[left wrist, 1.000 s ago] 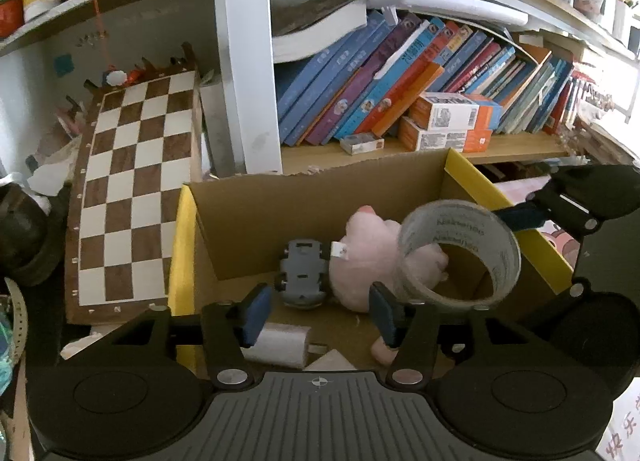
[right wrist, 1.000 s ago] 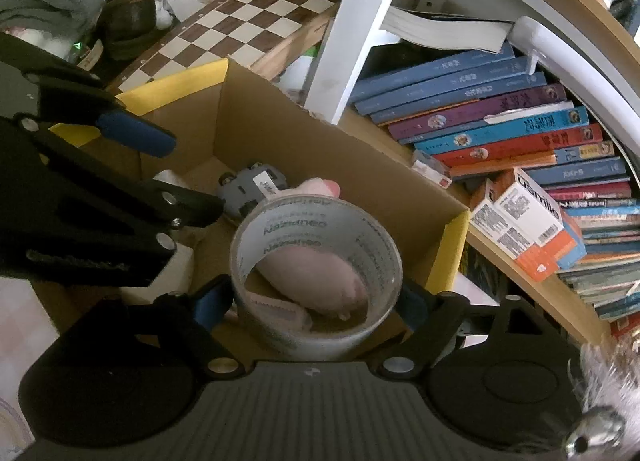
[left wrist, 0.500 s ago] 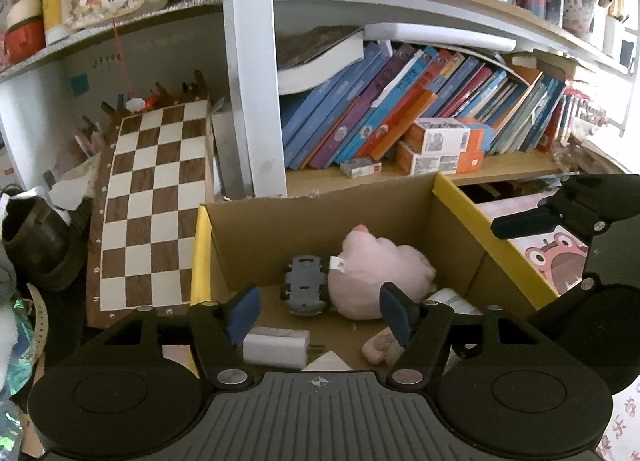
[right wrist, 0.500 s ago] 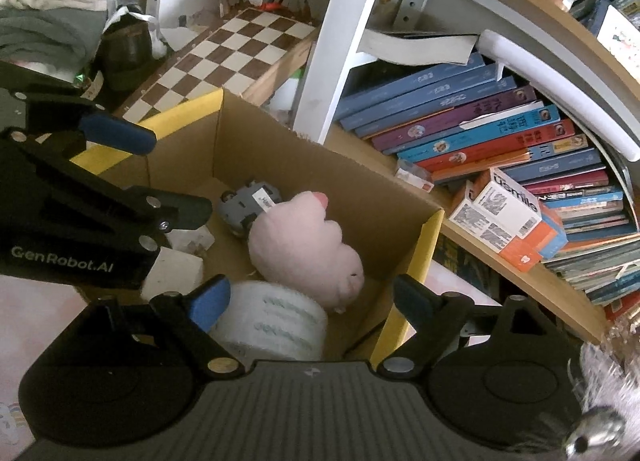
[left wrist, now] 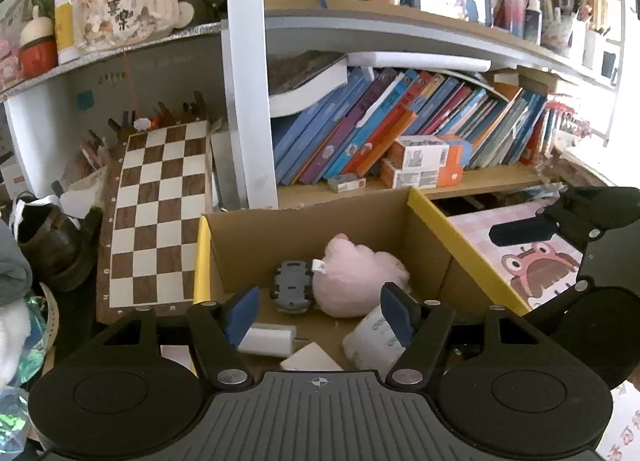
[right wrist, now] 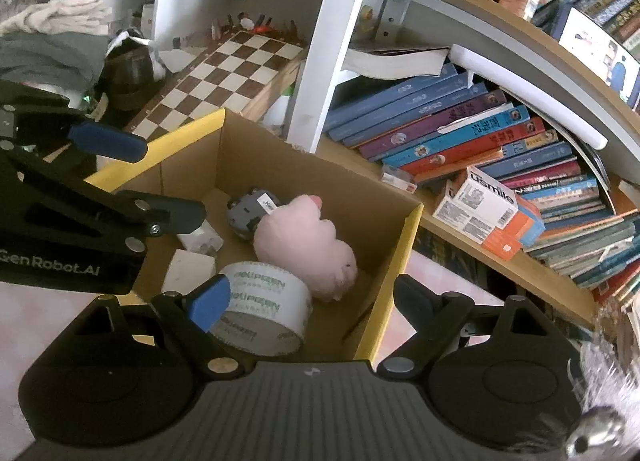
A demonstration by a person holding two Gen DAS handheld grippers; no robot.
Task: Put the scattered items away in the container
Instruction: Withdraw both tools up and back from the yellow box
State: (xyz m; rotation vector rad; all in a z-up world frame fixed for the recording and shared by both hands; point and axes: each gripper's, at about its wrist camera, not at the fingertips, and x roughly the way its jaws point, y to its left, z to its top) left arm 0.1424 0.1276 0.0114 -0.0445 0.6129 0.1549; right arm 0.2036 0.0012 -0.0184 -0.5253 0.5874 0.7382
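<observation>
The cardboard box (left wrist: 304, 233) with yellow rims holds a pink plush toy (left wrist: 360, 281), a grey toy car (left wrist: 292, 289), a roll of tape (left wrist: 370, 341), a white charger (left wrist: 268, 339) and a white block (left wrist: 310, 359). My left gripper (left wrist: 320, 311) hovers above the box's near side, its jaws opening with nothing between them. My right gripper (right wrist: 310, 299) hangs open over the box's near right corner, empty. The tape roll (right wrist: 260, 305) lies on its side just below it, beside the plush toy (right wrist: 304, 245). The toy car (right wrist: 246, 213) sits further in.
A chessboard (left wrist: 160, 213) leans left of the box beside a dark shoe (left wrist: 48, 245). A white shelf post (left wrist: 248, 101) and a shelf of leaning books (left wrist: 380, 133) stand right behind it. A pink frog-print mat (left wrist: 536, 261) lies to the right.
The tape roll, held in my right gripper over the box a second ago, was let go and now lies inside. Both grippers have risen and drawn back. The left jaws have widened.
</observation>
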